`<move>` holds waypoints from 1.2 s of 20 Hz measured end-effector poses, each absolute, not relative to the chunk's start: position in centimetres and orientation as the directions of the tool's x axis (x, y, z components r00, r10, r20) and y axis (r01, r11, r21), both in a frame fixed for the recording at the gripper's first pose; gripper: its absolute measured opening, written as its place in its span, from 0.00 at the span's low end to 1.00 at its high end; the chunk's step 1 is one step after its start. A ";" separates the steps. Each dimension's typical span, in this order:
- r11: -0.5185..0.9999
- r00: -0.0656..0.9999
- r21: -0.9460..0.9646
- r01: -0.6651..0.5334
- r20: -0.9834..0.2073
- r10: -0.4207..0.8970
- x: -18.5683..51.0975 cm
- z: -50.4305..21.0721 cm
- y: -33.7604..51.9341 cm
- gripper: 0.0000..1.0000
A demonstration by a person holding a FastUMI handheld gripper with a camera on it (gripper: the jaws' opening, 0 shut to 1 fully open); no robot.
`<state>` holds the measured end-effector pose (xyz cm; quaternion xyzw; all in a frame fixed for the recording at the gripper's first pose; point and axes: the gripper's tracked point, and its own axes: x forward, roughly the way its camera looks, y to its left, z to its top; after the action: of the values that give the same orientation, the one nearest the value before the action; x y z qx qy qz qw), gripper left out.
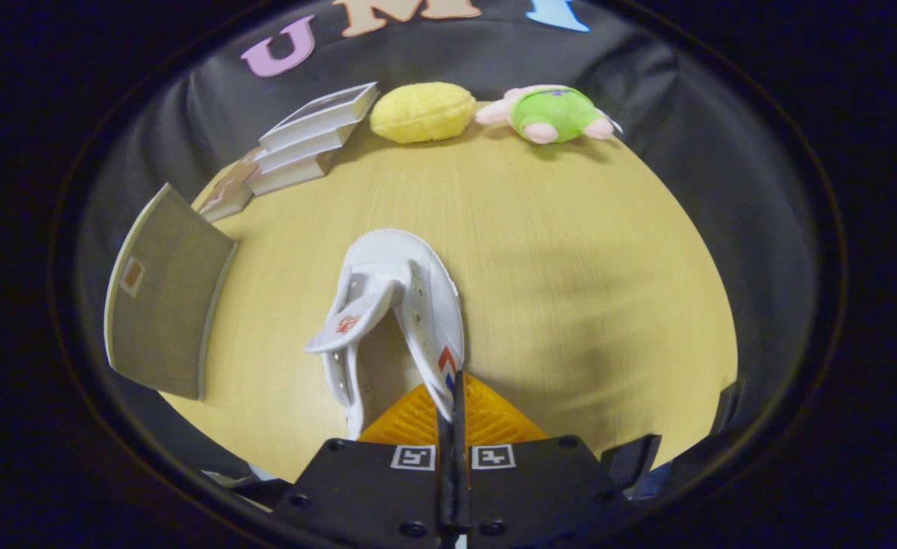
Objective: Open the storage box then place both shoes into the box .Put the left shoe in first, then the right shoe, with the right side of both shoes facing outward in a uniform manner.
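Bare table (570,252) right of the shoe (410,305); box flap (166,293) and books (303,145) crowd the left

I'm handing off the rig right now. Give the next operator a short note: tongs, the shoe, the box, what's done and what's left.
Tongs: closed on the side wall of the white shoe, both orange fingers pinching it; the shoe is lifted, hanging ahead of the fingers above the table.
Box: the grey lid stands open, off beside the stacked books.
Done: box appears opened, one shoe gripped.
Left: set this shoe in the box with its right side outward. I cannot tell whether it is the left or right shoe, or whether one is already boxed.
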<state>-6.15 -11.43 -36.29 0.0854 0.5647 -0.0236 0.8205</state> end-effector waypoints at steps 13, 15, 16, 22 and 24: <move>0.827 0.434 0.434 0.356 -0.861 0.265 -4.9 -31.3 -6.1 0.03; 0.822 0.452 0.453 0.346 -0.848 0.277 -4.2 -29.7 -4.8 0.03; 0.817 0.457 0.464 0.344 -0.842 0.286 -3.9 -29.0 -4.1 0.03; 0.807 0.482 0.497 0.320 -0.819 0.313 -2.7 -25.1 0.6 0.03; 0.799 0.494 0.515 0.311 -0.806 0.327 -2.3 -23.8 2.1 0.03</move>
<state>-2.25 2.12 -23.75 0.3173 0.5028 0.0048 0.8040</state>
